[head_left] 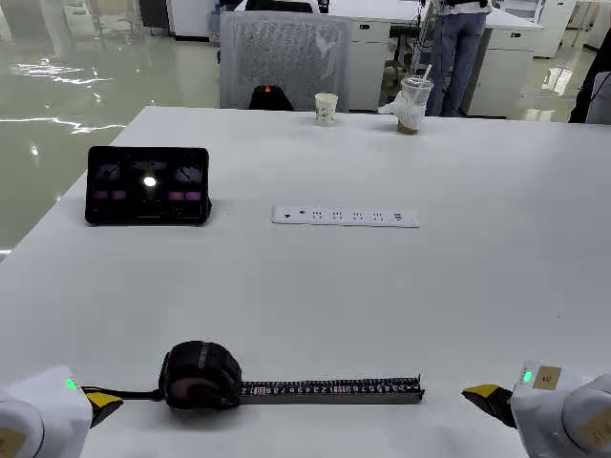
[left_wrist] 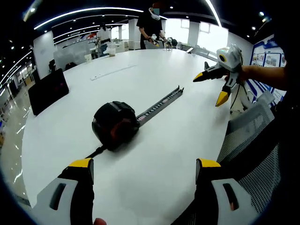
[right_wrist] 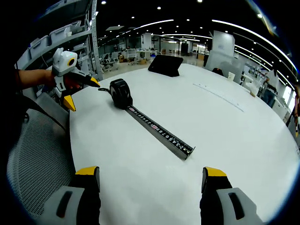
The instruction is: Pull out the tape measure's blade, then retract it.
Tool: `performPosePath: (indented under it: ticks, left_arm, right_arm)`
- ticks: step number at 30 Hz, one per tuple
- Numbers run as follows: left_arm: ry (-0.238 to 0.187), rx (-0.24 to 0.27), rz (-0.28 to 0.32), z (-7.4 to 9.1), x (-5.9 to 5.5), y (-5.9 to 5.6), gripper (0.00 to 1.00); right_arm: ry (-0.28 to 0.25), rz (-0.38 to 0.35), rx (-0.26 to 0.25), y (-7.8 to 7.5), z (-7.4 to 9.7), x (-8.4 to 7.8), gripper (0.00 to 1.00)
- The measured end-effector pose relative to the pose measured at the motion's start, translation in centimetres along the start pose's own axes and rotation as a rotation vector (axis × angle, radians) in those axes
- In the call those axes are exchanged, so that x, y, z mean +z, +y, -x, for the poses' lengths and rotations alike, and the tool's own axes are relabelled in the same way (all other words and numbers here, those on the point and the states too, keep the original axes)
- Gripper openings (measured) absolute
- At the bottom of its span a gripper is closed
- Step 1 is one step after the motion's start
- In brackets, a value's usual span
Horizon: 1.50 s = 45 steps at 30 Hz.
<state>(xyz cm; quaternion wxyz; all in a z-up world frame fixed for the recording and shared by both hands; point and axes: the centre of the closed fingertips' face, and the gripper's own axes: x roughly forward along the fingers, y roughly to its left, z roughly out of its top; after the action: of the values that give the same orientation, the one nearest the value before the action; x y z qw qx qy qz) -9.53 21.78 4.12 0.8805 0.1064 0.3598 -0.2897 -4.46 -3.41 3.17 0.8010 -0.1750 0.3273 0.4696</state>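
Tape measure (head_left: 199, 376) flat on the table (head_left: 477, 305), blade (head_left: 334, 388) drawn out to the right, ungripped. Left tongs (left_wrist: 144, 164) wide open behind the case. Right tongs (right_wrist: 152, 171) wide open, near the blade's tip but apart from it. In the head view, a tablet (head_left: 148, 184) and power strip (head_left: 345, 217) farther back.

One tape measure (head_left: 200, 376); two grippers (right_wrist: 83, 93) (left_wrist: 210, 89); one tablet (head_left: 148, 184); one power strip (head_left: 345, 217); two cups (head_left: 326, 108) (head_left: 413, 103).

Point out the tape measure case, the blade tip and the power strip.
tape measure case (head_left: 199, 375), head view, middle of the black housing.
blade tip (head_left: 417, 388), head view, end hook.
power strip (head_left: 346, 217), head view, its middle.
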Motion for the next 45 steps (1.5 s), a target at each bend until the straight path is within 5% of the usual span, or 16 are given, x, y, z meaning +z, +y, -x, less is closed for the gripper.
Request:
performPosePath:
  ticks: [19,26,45]
  left_arm:
    - [-0.072,0.075,0.097,0.6,1.2,-0.9,0.91]
    - [-0.093,0.097,0.146,0.8,1.5,-1.0,0.91]
    - [-0.121,0.149,0.175,0.5,2.0,-1.3,0.92]
  right_arm:
    - [-0.101,-0.121,-0.079,1.7,0.8,1.9,0.99]
    - [-0.097,-0.153,-0.126,2.2,0.8,2.0,0.99]
    - [-0.108,-0.183,-0.131,2.7,0.7,2.0,0.97]
